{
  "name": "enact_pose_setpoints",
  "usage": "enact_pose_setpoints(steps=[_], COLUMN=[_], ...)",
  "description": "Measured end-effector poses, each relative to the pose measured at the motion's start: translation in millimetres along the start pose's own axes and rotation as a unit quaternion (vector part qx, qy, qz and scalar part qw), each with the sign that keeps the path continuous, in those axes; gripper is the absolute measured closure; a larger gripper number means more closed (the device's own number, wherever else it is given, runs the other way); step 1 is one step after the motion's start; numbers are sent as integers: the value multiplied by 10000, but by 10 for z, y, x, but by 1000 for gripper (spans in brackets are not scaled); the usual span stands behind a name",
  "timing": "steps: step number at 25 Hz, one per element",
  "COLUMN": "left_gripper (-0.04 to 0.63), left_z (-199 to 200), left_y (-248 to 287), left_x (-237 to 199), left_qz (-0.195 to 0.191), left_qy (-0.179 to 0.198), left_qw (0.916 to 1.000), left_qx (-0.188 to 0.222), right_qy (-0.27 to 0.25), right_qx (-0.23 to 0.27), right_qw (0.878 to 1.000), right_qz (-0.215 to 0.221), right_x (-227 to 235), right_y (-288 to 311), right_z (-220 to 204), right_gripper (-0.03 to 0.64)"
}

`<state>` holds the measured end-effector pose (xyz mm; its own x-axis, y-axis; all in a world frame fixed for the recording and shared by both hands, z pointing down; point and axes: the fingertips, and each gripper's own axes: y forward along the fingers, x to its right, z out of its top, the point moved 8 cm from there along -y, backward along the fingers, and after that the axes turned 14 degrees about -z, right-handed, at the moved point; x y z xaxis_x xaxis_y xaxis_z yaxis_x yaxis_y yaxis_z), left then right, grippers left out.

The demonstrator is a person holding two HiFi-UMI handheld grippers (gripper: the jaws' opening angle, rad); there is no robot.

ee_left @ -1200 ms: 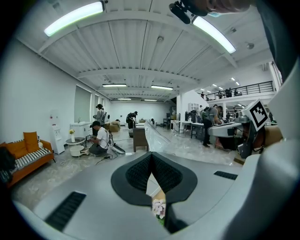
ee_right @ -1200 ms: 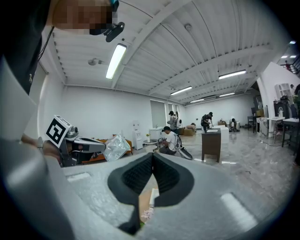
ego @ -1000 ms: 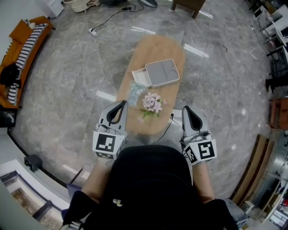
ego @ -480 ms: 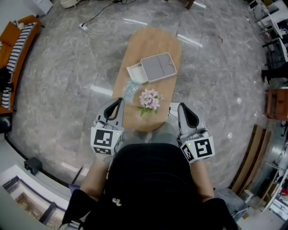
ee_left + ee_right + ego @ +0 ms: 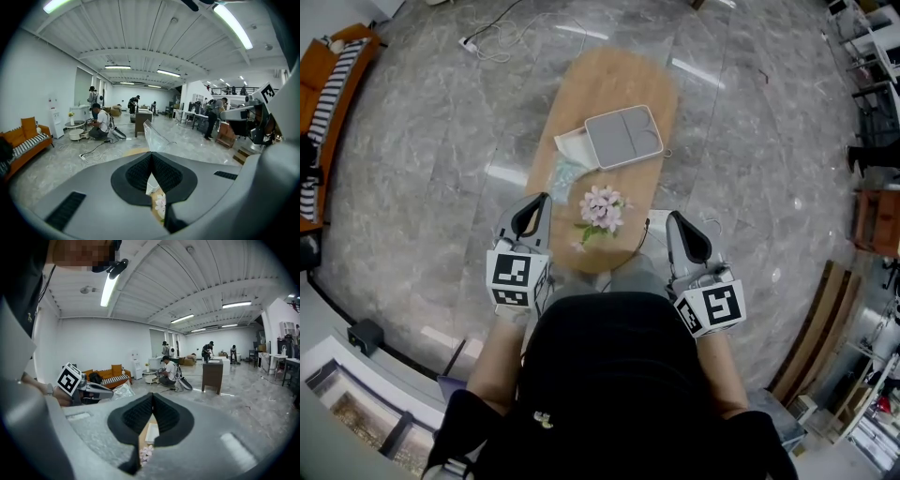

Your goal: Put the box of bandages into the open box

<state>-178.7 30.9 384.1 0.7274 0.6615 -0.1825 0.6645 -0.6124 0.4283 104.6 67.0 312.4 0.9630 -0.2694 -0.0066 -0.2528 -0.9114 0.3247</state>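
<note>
On the oval wooden table [image 5: 619,80], a bunch of pink flowers [image 5: 600,206] lies at the near end, right between the grippers and the boxes. Just behind it sits a crumpled clear plastic bag [image 5: 562,176], its contents too small to tell. The white open box [image 5: 570,145] pokes out from the left end of a flat grey rectangular case [image 5: 623,136], whose long axis runs across the table. The left gripper [image 5: 539,202] hovers at the table's near left edge, jaws pressed together on nothing. The right gripper [image 5: 677,221] is off the near right edge, likewise closed and empty.
</note>
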Motion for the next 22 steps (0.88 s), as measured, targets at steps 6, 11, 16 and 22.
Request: enact_pose_setpoints(steps=[6,11,16,22], left_gripper=[581,581,581,580], left_z=[-74,-229,-435,-701], left_y=[361,674,941,1210], left_x=[-133,-278,-446,-676], left_qz=[-10,-92,-106,-76], left_qy=[-72,-198,-318,-432], left_qw=[9997,9988,9970,9945], left_qx=[-236,-446,-691,-954], right_qy=[-19,-39,-27,-26], right_qx=[-186,-308,-445,-598], right_qw=[9998,9995,9990,9982], right_qz=[52,51,54,61], right_x=[219,296,324,336], right_y=[211,368,498,662], right_z=[-28,-39,-92,-148], right_gripper=[618,618,618,618])
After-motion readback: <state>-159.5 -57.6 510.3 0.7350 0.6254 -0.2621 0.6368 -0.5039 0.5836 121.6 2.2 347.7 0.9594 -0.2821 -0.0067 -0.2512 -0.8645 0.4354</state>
